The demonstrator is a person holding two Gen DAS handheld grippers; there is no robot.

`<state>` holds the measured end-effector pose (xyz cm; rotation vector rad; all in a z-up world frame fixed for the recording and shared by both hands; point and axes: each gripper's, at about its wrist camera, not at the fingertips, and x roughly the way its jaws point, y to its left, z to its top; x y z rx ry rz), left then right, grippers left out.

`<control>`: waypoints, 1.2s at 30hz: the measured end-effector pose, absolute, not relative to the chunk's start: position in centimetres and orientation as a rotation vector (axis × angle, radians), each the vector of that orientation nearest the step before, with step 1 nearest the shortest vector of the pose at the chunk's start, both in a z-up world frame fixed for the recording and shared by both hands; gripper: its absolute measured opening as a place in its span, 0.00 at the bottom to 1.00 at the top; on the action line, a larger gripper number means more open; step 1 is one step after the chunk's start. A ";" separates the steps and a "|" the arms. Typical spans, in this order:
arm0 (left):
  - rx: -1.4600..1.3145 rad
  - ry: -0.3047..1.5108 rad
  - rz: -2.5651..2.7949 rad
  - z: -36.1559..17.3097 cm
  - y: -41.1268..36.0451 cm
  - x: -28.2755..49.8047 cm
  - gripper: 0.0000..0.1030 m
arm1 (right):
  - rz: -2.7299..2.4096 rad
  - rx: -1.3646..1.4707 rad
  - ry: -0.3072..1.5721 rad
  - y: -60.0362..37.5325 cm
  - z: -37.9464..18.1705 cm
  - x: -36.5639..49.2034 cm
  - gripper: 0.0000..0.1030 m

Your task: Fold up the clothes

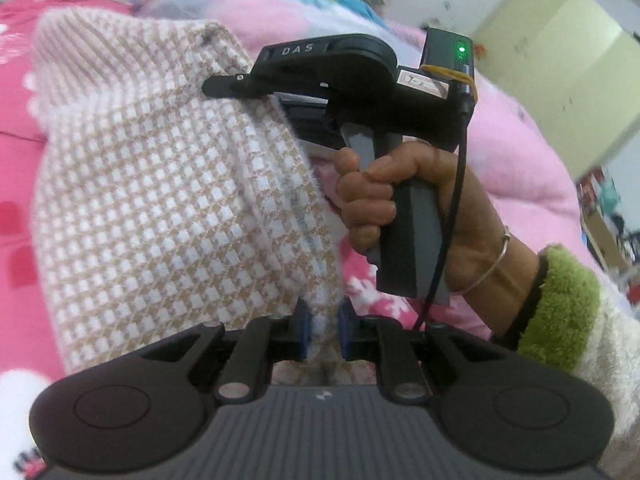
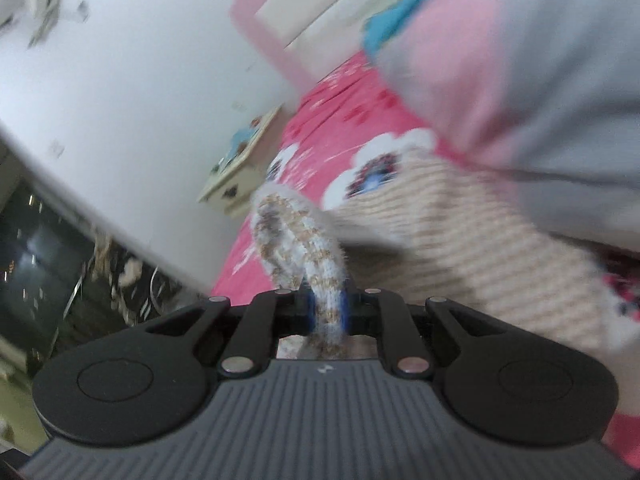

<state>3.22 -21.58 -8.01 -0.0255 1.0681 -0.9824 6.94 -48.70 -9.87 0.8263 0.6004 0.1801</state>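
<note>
Nearest the left wrist lens, the left gripper (image 1: 323, 334) is seen with its blue-padded fingers (image 1: 303, 332) drawn close together on a fuzzy edge of the sweater (image 1: 160, 200), which is pinched between them. From that pinch the beige-and-white checked knit is spread up and to the left, filling most of the left half of the view, with a ribbed band at its far end.

The letters "DAS" are read in white on the black body of the right gripper (image 1: 218, 87), which is seen side-on above. A small label is stuck near its rear, but its writing is too blurred to be read; a green light is lit on the box behind it. The handle is gripped by a hand (image 1: 400, 204) with a thin bangle on the wrist and a green fleece cuff (image 1: 560, 304). Its narrow tip lies against the sweater's upper fold.

From the right wrist view, the right gripper's fingers (image 2: 308, 308) are shown nearly closed on a rolled, striped edge of the sweater, which is clamped between the blue pads and loops upward beyond them. The rest of the knit lies to the right on the pink bed (image 2: 320, 128), partly under a pink-and-grey quilt (image 2: 520, 80).
</note>
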 end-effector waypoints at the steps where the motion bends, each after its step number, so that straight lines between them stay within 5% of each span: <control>1: -0.003 1.079 -0.992 -8.6 -22.5 3.3 0.14 | 0.169 0.854 0.595 -49.8 -10.6 6.5 0.09; 9: 0.071 1.238 -1.020 -14.5 -27.1 5.1 0.21 | 0.050 0.903 0.702 -54.0 -17.0 5.8 0.13; 14: -0.028 1.260 -1.046 -14.6 -27.2 4.9 0.52 | 0.065 0.903 0.734 -54.6 -16.7 4.1 0.24; 20: -0.195 1.186 -1.093 -11.7 -24.4 3.3 0.71 | 0.022 0.574 0.782 -51.5 -12.0 1.4 0.31; 26: -0.364 1.191 -1.040 -9.8 -19.1 0.6 0.74 | 0.155 0.253 0.626 -46.4 -5.9 -3.1 0.30; 30: -0.435 1.229 -0.907 -9.8 -14.5 0.7 0.74 | 0.224 0.089 0.801 -43.8 -9.2 -3.7 0.28; 36: -0.470 1.287 -0.613 -11.5 -7.9 2.7 0.77 | 0.007 0.347 0.848 -47.2 -10.1 -5.3 0.36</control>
